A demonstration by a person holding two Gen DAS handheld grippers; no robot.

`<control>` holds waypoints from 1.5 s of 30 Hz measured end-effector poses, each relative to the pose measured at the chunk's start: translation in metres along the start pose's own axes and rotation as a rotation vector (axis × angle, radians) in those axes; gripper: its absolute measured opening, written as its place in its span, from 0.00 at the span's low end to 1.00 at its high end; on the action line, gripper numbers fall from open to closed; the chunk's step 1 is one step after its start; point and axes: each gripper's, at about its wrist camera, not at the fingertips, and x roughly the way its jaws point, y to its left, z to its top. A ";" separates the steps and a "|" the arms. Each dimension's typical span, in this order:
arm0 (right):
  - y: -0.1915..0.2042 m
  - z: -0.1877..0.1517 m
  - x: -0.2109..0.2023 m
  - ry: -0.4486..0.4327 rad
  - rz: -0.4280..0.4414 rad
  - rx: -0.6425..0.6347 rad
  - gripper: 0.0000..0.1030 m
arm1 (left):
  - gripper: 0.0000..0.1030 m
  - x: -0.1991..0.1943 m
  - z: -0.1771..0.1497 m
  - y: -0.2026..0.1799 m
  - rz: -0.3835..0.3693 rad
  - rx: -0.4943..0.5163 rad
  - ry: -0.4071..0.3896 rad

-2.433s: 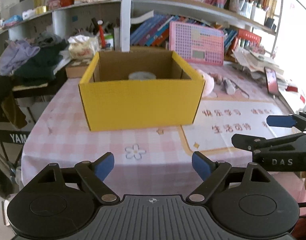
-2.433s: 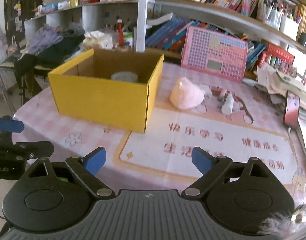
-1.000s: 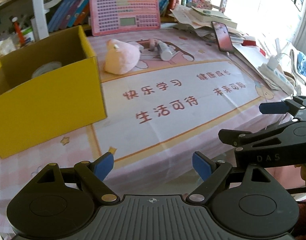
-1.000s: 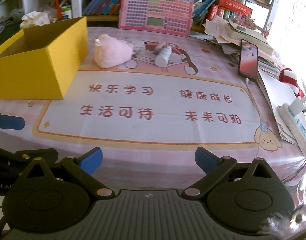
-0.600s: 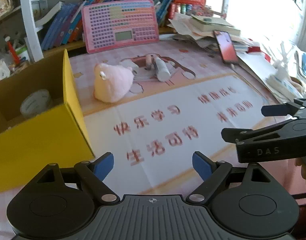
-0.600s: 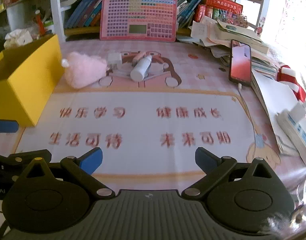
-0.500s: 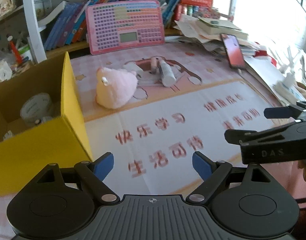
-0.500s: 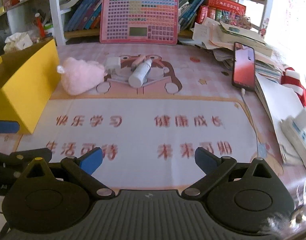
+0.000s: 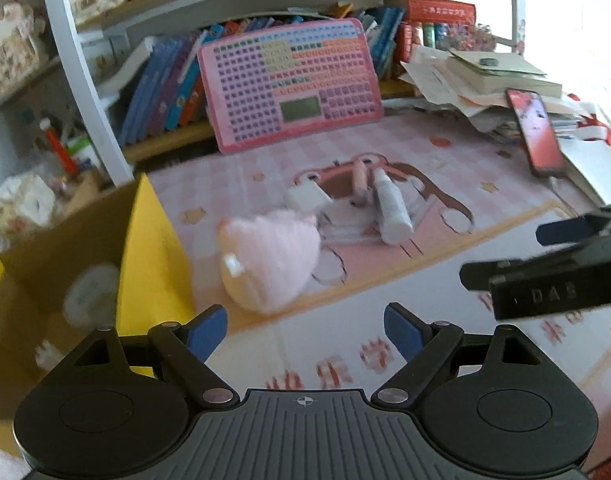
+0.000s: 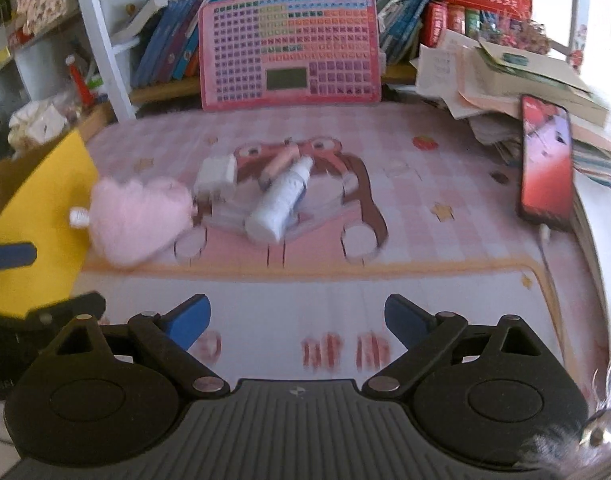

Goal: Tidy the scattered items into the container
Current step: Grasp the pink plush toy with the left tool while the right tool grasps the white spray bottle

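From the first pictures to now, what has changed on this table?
Both tongs swung away from facing the yellow cardboard box towards the fluffy pink plush toy and white tube. The left tongs are open and empty; the right tongs are closing on nothing. Nothing was gripped; the items lie unmoved.

Bright daylight from right — glare, motion blur, fisheye-warped edges
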 end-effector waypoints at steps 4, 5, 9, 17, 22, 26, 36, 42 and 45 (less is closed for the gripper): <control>-0.010 0.030 0.023 -0.009 0.040 0.033 0.89 | 0.85 0.014 0.017 -0.007 0.062 0.035 -0.006; -0.012 0.037 0.031 -0.005 0.054 0.042 0.88 | 0.85 0.019 0.021 -0.009 0.077 0.047 -0.005; -0.010 0.059 0.060 0.014 0.086 0.035 0.84 | 0.85 0.039 0.033 -0.014 0.136 0.090 0.014; 0.009 0.079 0.119 0.072 0.071 -0.108 0.76 | 0.85 0.084 0.046 -0.014 0.217 0.135 0.087; 0.006 0.078 0.132 0.113 0.093 -0.141 0.64 | 0.86 0.107 0.050 -0.012 0.233 0.161 0.121; -0.009 0.076 0.131 0.135 0.119 -0.116 0.54 | 0.88 0.122 0.050 -0.005 0.207 0.126 0.147; -0.024 0.076 0.130 0.126 0.092 -0.137 0.48 | 0.83 0.133 0.048 -0.002 0.165 0.064 0.182; -0.021 0.074 0.130 0.119 0.084 -0.178 0.32 | 0.71 0.120 0.044 -0.005 0.093 0.063 0.172; -0.025 0.072 0.127 0.123 0.105 -0.159 0.30 | 0.65 0.114 0.043 -0.004 0.071 0.051 0.162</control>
